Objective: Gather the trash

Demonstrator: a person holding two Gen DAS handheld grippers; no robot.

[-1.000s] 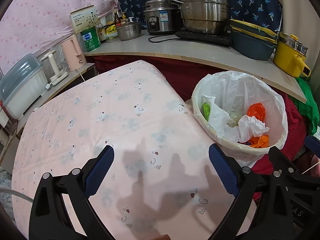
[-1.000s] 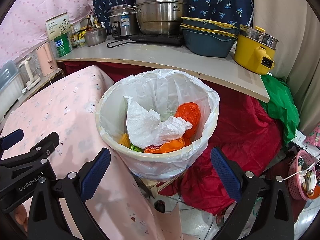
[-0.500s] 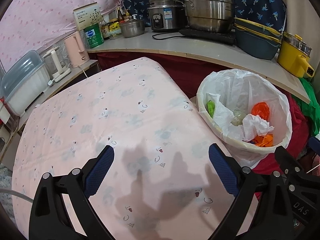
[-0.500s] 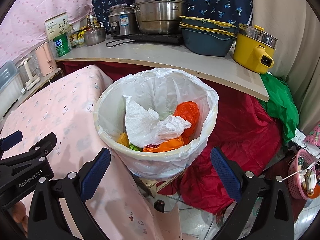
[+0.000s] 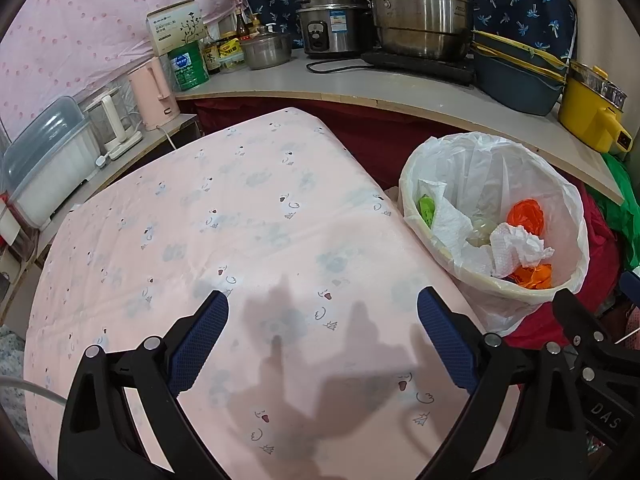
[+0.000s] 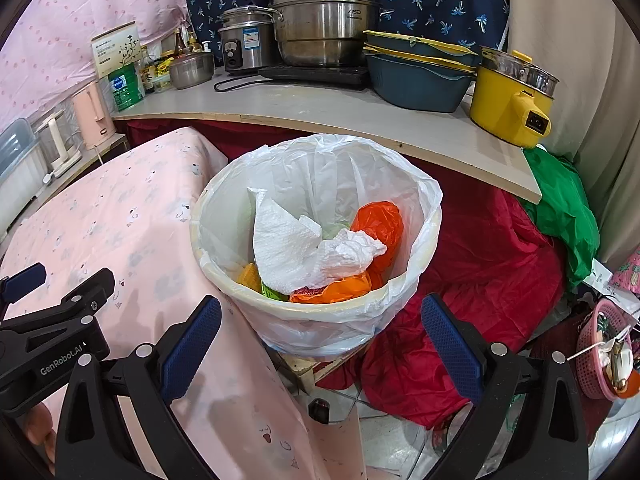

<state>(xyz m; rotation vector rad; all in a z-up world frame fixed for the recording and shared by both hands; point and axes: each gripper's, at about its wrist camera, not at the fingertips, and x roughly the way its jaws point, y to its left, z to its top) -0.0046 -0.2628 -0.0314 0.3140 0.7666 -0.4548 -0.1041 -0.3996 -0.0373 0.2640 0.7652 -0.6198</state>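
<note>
Both claws drawn back empty from the filled white-lined round bin [image 6: 316, 240]

The left claw [image 5: 322, 332] and right claw [image 6: 320, 336] are held spread; crumpled white paper [image 6: 308, 252] and orange plastic [image 6: 378, 220] are seen inside, and the pink patterned tabletop [image 5: 224, 216] is cleared.

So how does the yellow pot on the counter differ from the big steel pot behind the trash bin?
The yellow pot is bright yellow with a socket block on its side; the steel pot is bare metal and stacked in tiers. The yellow pot is clearly smaller and sits near the counter's right end, straight on the counter; the steel pot stands further left on a black cooktop. A dark cloth lies on the steel pot, none on the yellow pot. Both stand upright.
</note>
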